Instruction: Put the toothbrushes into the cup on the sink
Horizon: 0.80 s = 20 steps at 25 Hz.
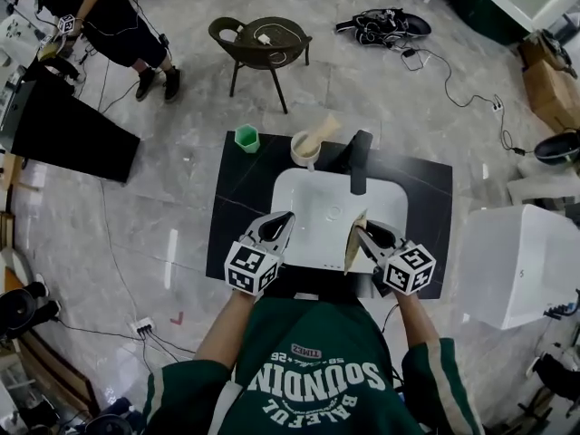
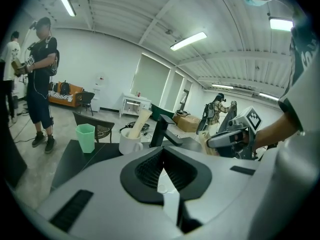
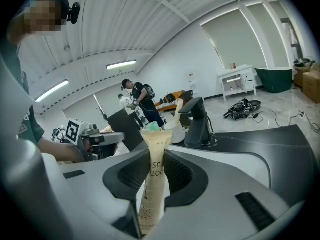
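Note:
On the black counter stands a white cup (image 1: pixel 305 149) (image 2: pixel 130 141) just behind the white sink (image 1: pixel 299 198), with one beige wrapped toothbrush (image 1: pixel 323 130) (image 2: pixel 138 121) leaning in it. My right gripper (image 1: pixel 361 229) (image 3: pixel 154 156) hovers over the sink's near right part, shut on a second beige wrapped toothbrush (image 1: pixel 352 247) (image 3: pixel 153 176) that stands upright between the jaws. Over the sink's near left part is my left gripper (image 1: pixel 281 217) (image 2: pixel 162 159), its jaws together with nothing between them.
A black faucet (image 1: pixel 360 161) rises behind the basin, right of the white cup. A green cup (image 1: pixel 246 138) (image 2: pixel 85 137) sits at the counter's far left. On the floor around are a chair (image 1: pixel 261 43), a standing person (image 1: pixel 109 16), a black panel (image 1: pixel 63 125) and a white box (image 1: pixel 521 261).

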Available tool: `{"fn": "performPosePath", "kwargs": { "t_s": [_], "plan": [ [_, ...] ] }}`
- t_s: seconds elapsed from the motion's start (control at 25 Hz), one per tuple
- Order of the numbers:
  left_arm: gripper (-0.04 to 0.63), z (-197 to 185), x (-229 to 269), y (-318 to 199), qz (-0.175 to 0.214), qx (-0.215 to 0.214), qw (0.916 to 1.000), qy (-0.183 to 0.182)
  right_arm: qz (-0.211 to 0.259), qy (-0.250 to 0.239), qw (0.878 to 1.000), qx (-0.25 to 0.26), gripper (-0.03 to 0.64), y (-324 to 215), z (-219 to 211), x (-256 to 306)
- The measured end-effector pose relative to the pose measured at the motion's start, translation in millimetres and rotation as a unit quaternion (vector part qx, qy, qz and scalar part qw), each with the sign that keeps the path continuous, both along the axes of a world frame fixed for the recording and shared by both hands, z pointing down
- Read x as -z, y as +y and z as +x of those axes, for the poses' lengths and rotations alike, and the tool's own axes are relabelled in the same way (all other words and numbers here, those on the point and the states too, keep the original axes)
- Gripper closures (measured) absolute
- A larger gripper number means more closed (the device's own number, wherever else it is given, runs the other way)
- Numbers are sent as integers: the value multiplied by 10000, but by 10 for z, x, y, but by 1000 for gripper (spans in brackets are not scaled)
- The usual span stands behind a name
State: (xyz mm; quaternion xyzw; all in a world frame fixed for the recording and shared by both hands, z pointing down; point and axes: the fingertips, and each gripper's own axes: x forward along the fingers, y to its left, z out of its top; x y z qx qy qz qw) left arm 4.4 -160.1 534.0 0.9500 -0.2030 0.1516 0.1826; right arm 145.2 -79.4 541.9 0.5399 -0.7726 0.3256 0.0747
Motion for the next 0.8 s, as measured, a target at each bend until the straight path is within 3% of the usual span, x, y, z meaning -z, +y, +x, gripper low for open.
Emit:
{"fn": "performPosePath", "kwargs": {
  "t_s": [0.4,0.8],
  "plan": [
    [584,-473,-97,-296,-15,364,9993,30,273,212,9972,669,512,-435,-652,40],
    [584,-1012,-146,-525,-77,792,9968,72,993,312,9865,1263,514,-1376,-1406,470]
  ]
}}
